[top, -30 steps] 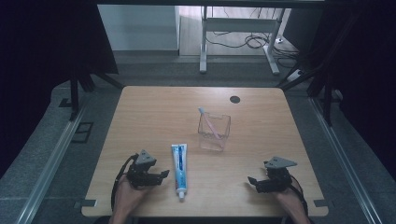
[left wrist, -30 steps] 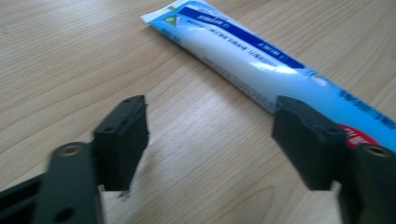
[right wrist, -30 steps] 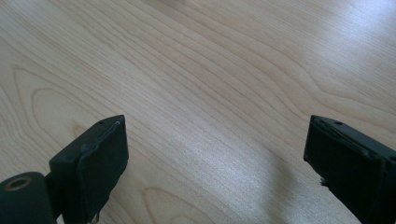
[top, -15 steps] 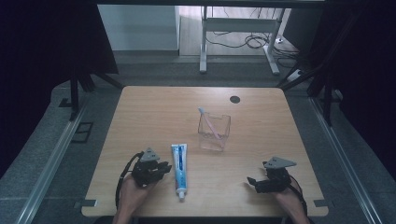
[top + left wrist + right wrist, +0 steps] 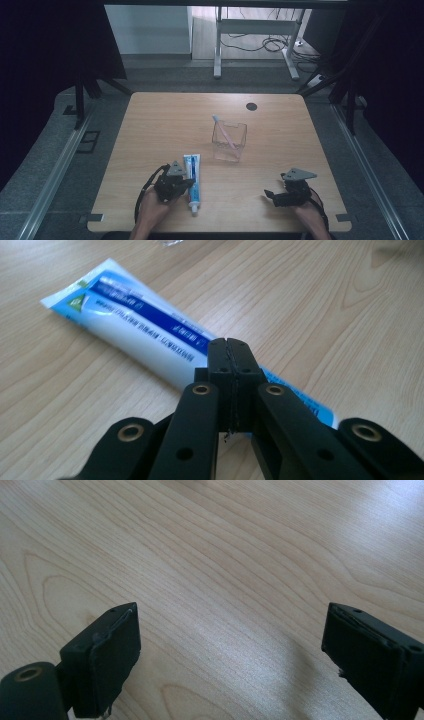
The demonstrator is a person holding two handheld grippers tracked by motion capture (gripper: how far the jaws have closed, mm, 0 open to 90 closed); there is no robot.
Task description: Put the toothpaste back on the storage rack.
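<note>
At the left of the wooden table (image 5: 150, 130), near its front edge, the left gripper (image 5: 186, 183) lies in the person's left hand (image 5: 150, 212), its tips just beside the toothpaste tube (image 5: 192, 181). Its jaws have just been closing and now stand pressed flat together with nothing between them; in the left gripper view the joined tips (image 5: 231, 356) hang over the middle of the tube (image 5: 145, 327), which lies on the wood behind them, not pinched. The blue-and-white tube lies flat, its long axis running roughly from the front of the table toward the back: the small white cap end points toward the person, and the wide crimped end points away, toward the clear plastic holder (image 5: 229, 141). That holder stands upright farther back near the middle of the table, well apart from the tube, with a pink toothbrush (image 5: 223, 132) leaning inside it. A dark round hole (image 5: 251, 106) sits in the tabletop beyond it. At the right, the right gripper (image 5: 271, 195) rests low by the front edge, well apart from the tube; in the right gripper view its two black pads (image 5: 107, 655) are spread wide over bare wood (image 5: 225, 580).
</note>
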